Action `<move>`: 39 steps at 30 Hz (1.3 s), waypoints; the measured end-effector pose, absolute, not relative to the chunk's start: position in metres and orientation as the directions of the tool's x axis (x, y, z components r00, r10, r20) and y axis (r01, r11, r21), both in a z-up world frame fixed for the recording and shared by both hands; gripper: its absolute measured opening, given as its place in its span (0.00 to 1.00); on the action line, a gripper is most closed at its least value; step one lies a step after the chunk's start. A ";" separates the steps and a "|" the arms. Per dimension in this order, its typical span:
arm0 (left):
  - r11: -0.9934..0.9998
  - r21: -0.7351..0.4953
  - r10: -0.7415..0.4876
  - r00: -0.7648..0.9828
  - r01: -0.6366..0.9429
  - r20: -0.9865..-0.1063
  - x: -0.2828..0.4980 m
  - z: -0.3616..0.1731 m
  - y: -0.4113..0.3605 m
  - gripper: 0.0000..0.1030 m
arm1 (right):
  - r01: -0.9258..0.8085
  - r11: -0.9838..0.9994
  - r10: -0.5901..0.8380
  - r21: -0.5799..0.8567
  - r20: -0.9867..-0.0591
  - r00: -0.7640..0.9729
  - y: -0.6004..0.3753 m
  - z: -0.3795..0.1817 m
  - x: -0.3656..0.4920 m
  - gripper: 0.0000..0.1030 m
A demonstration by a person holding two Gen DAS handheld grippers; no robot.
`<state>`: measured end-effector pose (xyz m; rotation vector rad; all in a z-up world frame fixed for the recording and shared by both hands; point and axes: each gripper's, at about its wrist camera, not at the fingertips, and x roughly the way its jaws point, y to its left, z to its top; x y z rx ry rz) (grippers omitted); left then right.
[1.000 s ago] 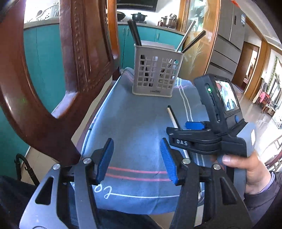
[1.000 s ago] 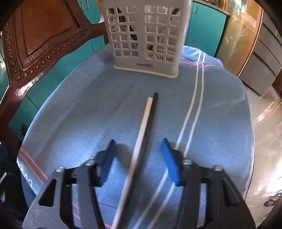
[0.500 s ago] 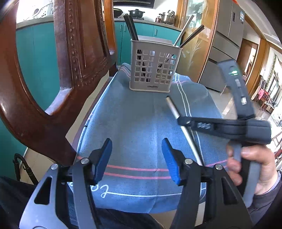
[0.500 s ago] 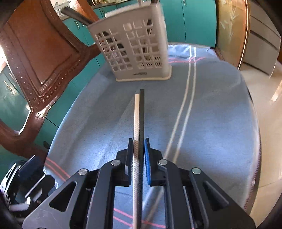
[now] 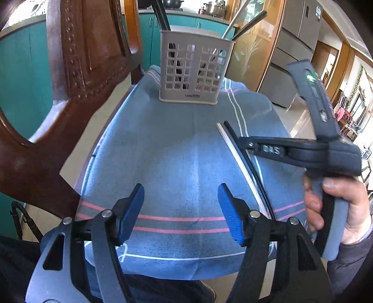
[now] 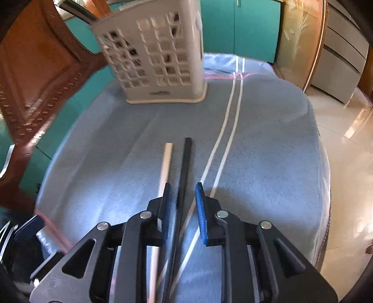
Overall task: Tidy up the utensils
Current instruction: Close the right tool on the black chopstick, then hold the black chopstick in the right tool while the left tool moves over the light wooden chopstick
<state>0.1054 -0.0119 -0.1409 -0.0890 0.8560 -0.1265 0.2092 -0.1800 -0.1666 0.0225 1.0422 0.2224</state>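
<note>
While the right gripper jaws are opening around the black chopstick, regripping both sticks comes next, then the basket at twelve o'clock; left gripper jaws are opening, empty.

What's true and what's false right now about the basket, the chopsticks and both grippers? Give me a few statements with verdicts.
1. The utensil basket stands upright on the blue towel. True.
2. The basket is empty. False: utensils stick out of its top.
3. The left gripper holds a chopstick. False: nothing is between its fingers, which are opening.
4. The black chopstick runs between the fingers of the right gripper. True; the fingers are opening and do not press it.
5. The pale chopstick lies far from the black one, by the basket. False: the two lie side by side.
</note>
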 end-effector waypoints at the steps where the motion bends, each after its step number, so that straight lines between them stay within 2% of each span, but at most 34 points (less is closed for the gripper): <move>1: 0.989 -0.130 -0.147 0.644 0.073 -0.751 0.106 -0.142 -0.012 0.64 | -0.176 0.978 0.182 0.107 -0.850 0.495 -0.178 -0.165 0.209 0.20; 3: 0.989 -0.132 -0.146 0.636 0.070 -0.757 0.108 -0.145 -0.012 0.65 | -0.185 0.980 0.154 0.069 -0.854 0.497 -0.175 -0.163 0.209 0.17; 4: 0.989 -0.131 -0.145 0.635 0.069 -0.759 0.109 -0.146 -0.012 0.66 | -0.177 0.982 0.149 0.068 -0.856 0.496 -0.177 -0.162 0.209 0.09; 7: 0.988 -0.141 -0.153 0.621 0.069 -0.768 0.113 -0.151 -0.011 0.67 | -0.172 0.982 0.158 0.082 -0.858 0.489 -0.187 -0.159 0.205 0.07; 14: 0.982 -0.154 -0.189 0.573 0.108 -0.797 0.135 -0.165 -0.026 0.67 | -0.114 0.988 0.143 0.102 -0.875 0.462 -0.218 -0.154 0.196 0.07; 19: 0.948 -0.253 -0.318 0.525 0.193 -0.789 0.157 -0.164 -0.052 0.68 | -0.100 0.990 0.137 0.103 -0.879 0.456 -0.233 -0.152 0.188 0.07; 21: 0.938 -0.268 -0.346 0.513 0.221 -0.786 0.163 -0.164 -0.063 0.71 | -0.093 0.991 0.126 0.094 -0.880 0.459 -0.235 -0.155 0.184 0.07; 25: 0.932 -0.255 -0.354 0.491 0.258 -0.796 0.170 -0.171 -0.084 0.71 | -0.089 0.992 0.123 0.093 -0.880 0.459 -0.239 -0.161 0.195 0.07; 31: 0.944 -0.129 -0.276 0.514 0.303 -0.812 0.170 -0.176 -0.107 0.71 | -0.084 0.992 0.119 0.090 -0.877 0.466 -0.237 -0.164 0.200 0.07; 34: 0.943 -0.035 -0.219 0.537 0.331 -0.815 0.168 -0.178 -0.115 0.65 | -0.086 0.992 0.121 0.091 -0.876 0.468 -0.236 -0.165 0.200 0.07; 37: 0.939 -0.027 -0.219 0.539 0.342 -0.813 0.167 -0.178 -0.112 0.57 | -0.087 0.992 0.120 0.090 -0.874 0.470 -0.236 -0.165 0.199 0.07; 39: 0.937 -0.031 -0.226 0.536 0.348 -0.813 0.166 -0.177 -0.105 0.46 | -0.087 0.992 0.122 0.091 -0.874 0.471 -0.236 -0.165 0.199 0.07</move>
